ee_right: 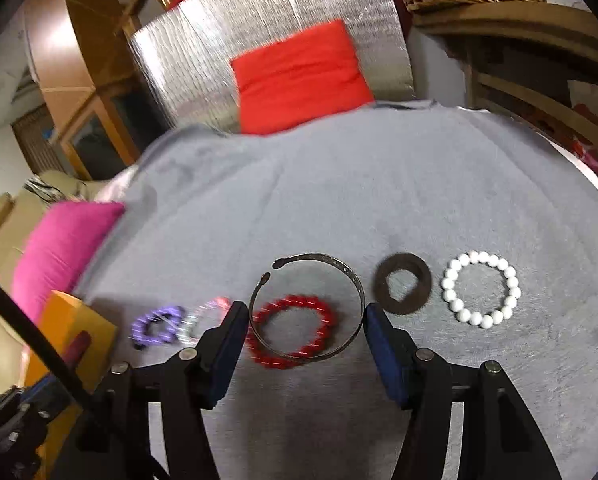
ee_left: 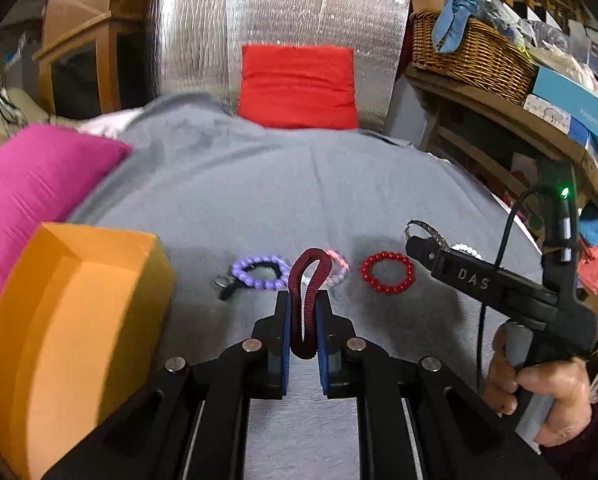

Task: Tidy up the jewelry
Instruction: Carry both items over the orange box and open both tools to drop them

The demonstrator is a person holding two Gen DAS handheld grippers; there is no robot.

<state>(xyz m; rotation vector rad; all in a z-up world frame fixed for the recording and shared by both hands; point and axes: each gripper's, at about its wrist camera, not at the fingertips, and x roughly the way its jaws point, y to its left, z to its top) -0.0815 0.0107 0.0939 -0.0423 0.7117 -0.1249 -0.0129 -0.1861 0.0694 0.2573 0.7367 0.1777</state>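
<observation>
My left gripper (ee_left: 303, 312) is shut on a dark red ribbed bracelet (ee_left: 307, 296), squeezed into a loop above the grey cloth. Beyond it lie a purple bead bracelet (ee_left: 259, 272), a pale pink bracelet (ee_left: 337, 268) and a red bead bracelet (ee_left: 387, 272). My right gripper (ee_right: 305, 320) holds a metal open cuff bangle (ee_right: 311, 308) between its pads, above the red bead bracelet (ee_right: 291, 332). A dark brown ring bracelet (ee_right: 403, 283) and a white bead bracelet (ee_right: 481, 287) lie to its right. The right gripper also shows in the left wrist view (ee_left: 423, 240).
An open orange box (ee_left: 71, 320) stands at the left on the grey cloth (ee_left: 299, 188). A pink cushion (ee_left: 39, 184) lies far left, a red cushion (ee_left: 299, 88) at the back against a silver panel. A wicker basket (ee_left: 467, 48) sits on a shelf at the right.
</observation>
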